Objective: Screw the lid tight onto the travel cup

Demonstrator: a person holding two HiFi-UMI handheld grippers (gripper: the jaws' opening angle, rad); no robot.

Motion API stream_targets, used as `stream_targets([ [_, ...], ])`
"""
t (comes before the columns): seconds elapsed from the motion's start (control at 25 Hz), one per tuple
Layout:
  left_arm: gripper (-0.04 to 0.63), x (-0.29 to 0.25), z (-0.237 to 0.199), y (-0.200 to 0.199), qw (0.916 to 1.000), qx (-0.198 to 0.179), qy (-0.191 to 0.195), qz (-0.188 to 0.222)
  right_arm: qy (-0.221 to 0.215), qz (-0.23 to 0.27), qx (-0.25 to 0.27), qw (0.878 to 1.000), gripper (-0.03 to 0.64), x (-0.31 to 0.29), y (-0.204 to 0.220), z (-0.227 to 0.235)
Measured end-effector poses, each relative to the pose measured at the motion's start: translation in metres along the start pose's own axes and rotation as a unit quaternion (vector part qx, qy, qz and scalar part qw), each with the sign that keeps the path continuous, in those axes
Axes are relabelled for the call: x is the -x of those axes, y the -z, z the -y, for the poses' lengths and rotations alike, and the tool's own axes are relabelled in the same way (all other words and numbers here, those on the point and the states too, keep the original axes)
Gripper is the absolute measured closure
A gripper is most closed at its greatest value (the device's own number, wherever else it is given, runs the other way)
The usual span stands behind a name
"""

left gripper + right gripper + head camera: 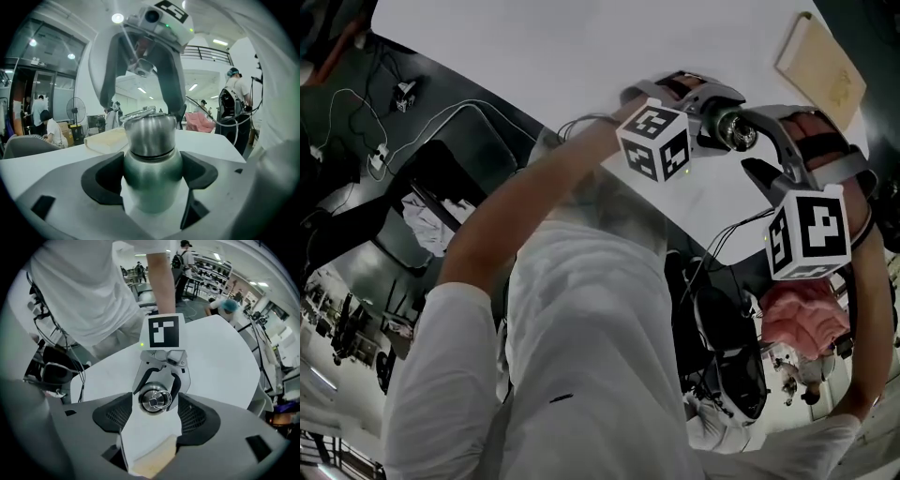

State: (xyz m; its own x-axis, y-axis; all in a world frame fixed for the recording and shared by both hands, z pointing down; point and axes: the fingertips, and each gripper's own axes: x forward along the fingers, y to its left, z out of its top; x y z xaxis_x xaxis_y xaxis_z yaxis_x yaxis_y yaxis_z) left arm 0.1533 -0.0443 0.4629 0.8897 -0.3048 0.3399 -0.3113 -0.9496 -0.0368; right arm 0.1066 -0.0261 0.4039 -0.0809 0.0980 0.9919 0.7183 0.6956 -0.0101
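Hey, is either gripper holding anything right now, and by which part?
The left hand-held gripper clamps the travel cup by its body, just below the lid. The right hand-held gripper is open, holding nothing.

White short-sleeved shirt [581, 356], lower centre; grey left gripper [152, 176] and right gripper [154, 418], black pads [112, 416], black-and-white marker cubes [654, 141].

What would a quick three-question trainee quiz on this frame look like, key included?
1. True or false: the left gripper grips the travel cup by its body.
2. Relative to the lid, the right gripper's jaws are: A) clamped on it; B) apart, not touching it; C) gripping its ring.
3. What tan object lies on the white table?
Key: 1 true; 2 B; 3 a flat board.
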Motion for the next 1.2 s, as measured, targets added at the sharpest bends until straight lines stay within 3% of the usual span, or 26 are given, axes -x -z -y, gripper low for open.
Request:
stream_targets([
  [0.36,0.242,0.0,0.0,0.0,1.0,0.0,0.003,0.004,-0.034,-0.024,0.13,0.991,0.342,-0.018,0.001,-0.003],
  [0.52,0.242,0.0,0.0,-0.001,1.0,0.001,0.001,0.006,-0.039,-0.026,0.135,0.99,0.374,-0.02,0.003,-0.004],
  [0.64,0.242,0.001,0.0,-0.001,1.0,0.0,0.001,0.006,-0.028,-0.019,0.096,0.995,0.376,-0.021,0.004,-0.004],
  [0.76,0.242,0.0,0.0,-0.002,1.0,-0.001,0.002,0.007,-0.02,0.002,0.025,0.999,0.376,-0.019,0.004,-0.002],
  [0.96,0.242,0.002,0.001,0.0,1.0,0.002,0.0,0.004,0.002,0.022,-0.083,0.996,0.376,-0.019,0.002,0.002],
  [1.08,0.242,0.001,0.001,-0.001,1.0,0.003,0.0,0.004,0.024,0.032,-0.17,0.985,0.376,-0.018,0.004,0.004],
  [1.2,0.242,0.0,0.001,-0.001,1.0,0.004,-0.002,0.004,0.055,0.041,-0.271,0.96,0.376,-0.018,0.007,0.007],
])
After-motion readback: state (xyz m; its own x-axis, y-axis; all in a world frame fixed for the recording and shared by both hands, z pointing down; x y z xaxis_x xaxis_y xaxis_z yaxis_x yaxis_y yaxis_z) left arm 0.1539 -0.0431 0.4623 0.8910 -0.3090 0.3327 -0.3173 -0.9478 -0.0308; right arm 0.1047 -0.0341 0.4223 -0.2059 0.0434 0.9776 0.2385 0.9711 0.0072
